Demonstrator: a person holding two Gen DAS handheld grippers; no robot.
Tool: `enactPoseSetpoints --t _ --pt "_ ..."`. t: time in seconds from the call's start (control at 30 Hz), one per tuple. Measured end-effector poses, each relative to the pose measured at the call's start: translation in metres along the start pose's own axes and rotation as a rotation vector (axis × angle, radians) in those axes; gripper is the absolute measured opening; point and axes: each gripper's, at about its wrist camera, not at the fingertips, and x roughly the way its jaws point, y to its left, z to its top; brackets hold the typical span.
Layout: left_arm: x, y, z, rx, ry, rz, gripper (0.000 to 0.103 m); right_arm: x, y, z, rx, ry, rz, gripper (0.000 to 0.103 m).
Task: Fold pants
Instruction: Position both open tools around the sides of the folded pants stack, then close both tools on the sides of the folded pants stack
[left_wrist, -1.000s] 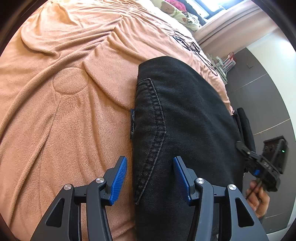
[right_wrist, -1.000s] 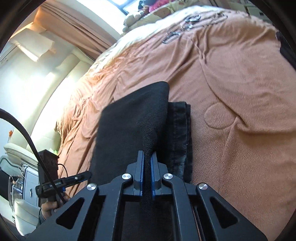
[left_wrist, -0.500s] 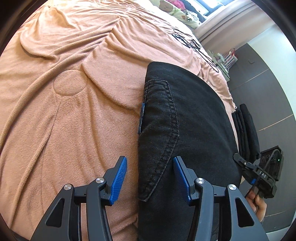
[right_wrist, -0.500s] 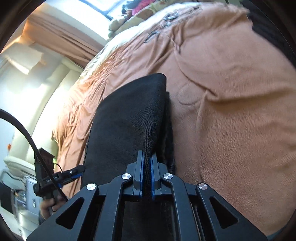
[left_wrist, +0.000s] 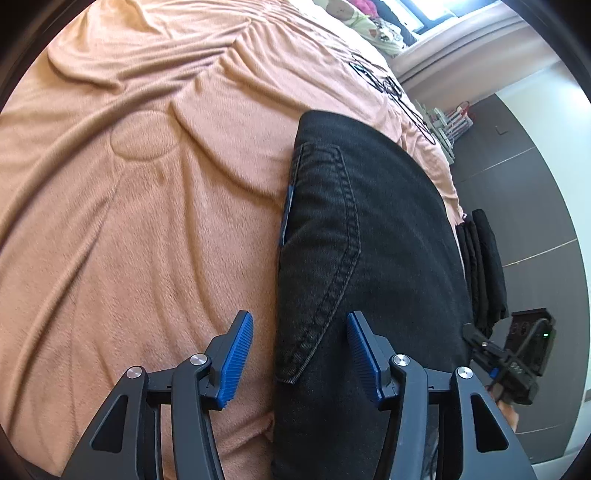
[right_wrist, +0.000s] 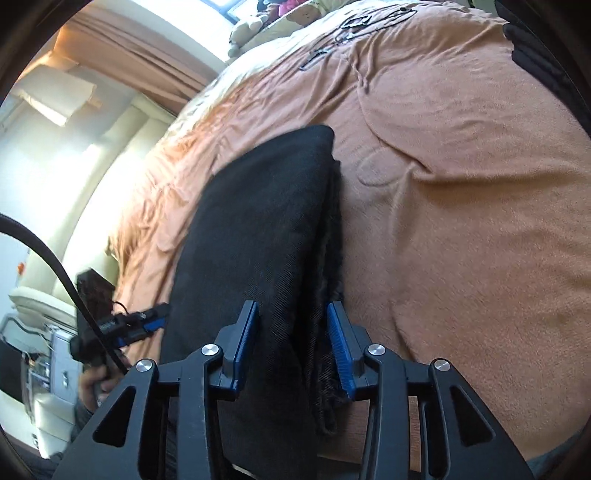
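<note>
Black pants (left_wrist: 369, 258) lie folded on the peach blanket (left_wrist: 147, 221), a stitched back pocket facing up. My left gripper (left_wrist: 300, 354) is open and hovers over the pants' near left edge, with the pocket corner between its blue pads and not pinched. In the right wrist view the pants (right_wrist: 266, 229) show as a dark folded stack. My right gripper (right_wrist: 291, 343) straddles their near right edge. Its jaws are opening and the cloth between the pads is no longer squeezed. Each view shows the other gripper beside the pants: the right (left_wrist: 509, 354), the left (right_wrist: 122, 325).
A pile of other dark folded garments (left_wrist: 484, 266) sits at the bed's right edge. Stuffed toys (right_wrist: 251, 26) and a curtain (right_wrist: 147, 48) are at the far end by the window. A dark floor (left_wrist: 535, 184) runs beside the bed. Wrinkled blanket spreads out to the left of the pants.
The right gripper's pads, pinched on a fold of the pants earlier, have spread apart and the cloth has settled lower on the bed. The left gripper has stayed open.
</note>
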Motion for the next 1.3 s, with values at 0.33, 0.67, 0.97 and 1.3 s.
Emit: enactPoseSetpoints --t 0.33,0.67,0.97,1.3 --pt "0.005 0.000 -0.013 -0.014 0.054 -0.045 0.059 0.008 -0.010 -0.001 0.059 0.011 -0.001 0.034" --pt "0.009 -0.001 -0.031 -0.056 0.102 -0.122 0.059 0.021 -0.013 -0.004 0.021 0.077 0.078 0.069" --pt "-0.009 -0.005 -0.027 -0.034 0.080 -0.129 0.026 0.033 -0.003 0.001 0.018 0.098 0.038 0.061" --pt "-0.028 0.010 -0.007 -0.011 0.084 -0.065 0.027 0.036 0.019 -0.020 0.002 0.140 0.065 0.055"
